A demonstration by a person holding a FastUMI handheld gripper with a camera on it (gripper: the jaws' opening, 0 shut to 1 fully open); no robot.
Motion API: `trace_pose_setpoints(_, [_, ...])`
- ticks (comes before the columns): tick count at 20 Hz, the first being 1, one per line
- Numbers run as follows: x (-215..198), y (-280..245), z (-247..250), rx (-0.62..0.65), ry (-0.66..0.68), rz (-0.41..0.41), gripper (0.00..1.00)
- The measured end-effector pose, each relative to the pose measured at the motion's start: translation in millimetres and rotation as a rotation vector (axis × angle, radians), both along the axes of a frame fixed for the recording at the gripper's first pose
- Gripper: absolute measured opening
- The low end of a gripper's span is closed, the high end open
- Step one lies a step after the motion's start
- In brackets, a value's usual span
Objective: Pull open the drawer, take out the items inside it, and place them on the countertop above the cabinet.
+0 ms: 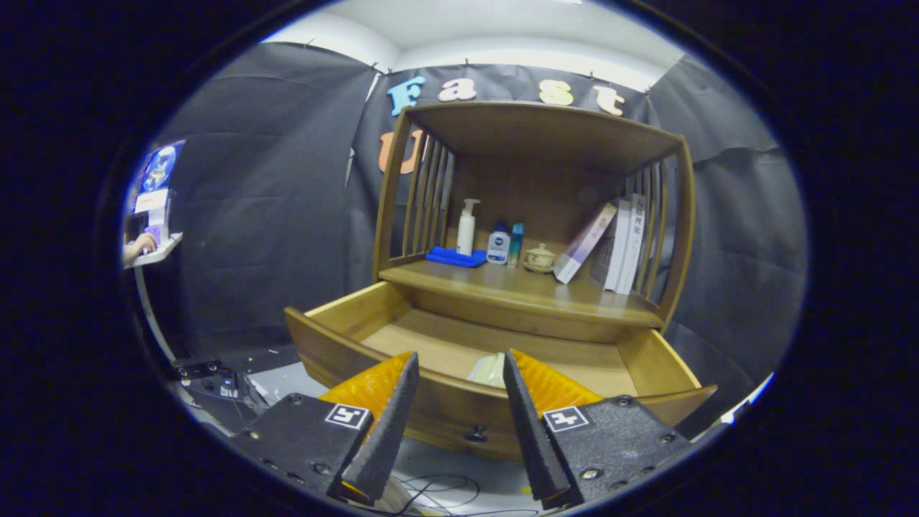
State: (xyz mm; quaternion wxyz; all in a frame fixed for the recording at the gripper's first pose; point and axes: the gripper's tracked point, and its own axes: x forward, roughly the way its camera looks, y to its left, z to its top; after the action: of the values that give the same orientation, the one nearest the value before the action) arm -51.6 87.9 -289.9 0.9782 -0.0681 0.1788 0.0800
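Observation:
A wooden cabinet stands ahead with its drawer [344, 316] pulled open toward me. A pale object [490, 370] lies inside the drawer near its front wall, partly hidden behind that wall and my right finger. The drawer's small dark knob [475, 433] shows on the front panel. My gripper [459, 362] is open, its fingers spread apart just above the drawer's front edge, with nothing between them. The countertop [502, 287] above the drawer carries several items.
On the countertop stand a white pump bottle [467, 226], a blue cloth [455, 256], two small bottles [498, 244], a small lidded cup [540, 257] and leaning books [610, 244]. A person's hand [138, 248] rests at a small shelf far left. Cables lie on the floor below.

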Motion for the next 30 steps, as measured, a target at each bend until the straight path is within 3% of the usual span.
trace_pose_setpoints(8, [60.4,-15.0,-7.4,0.017,0.129,-0.042,0.79])
trace_pose_setpoints(19, [123.4,-40.7,-81.1,0.006,0.528,-0.101,0.79])
trace_pose_setpoints(22, [125.0,-46.8,-104.3,-0.007,0.647,-0.138,0.74])
trace_pose_setpoints(25, [129.2,-49.3,-112.5,-0.064,0.671,-0.132,0.7])
trace_pose_setpoints(30, [127.0,-48.8,-126.5,-0.014,0.756,-0.163,0.59])
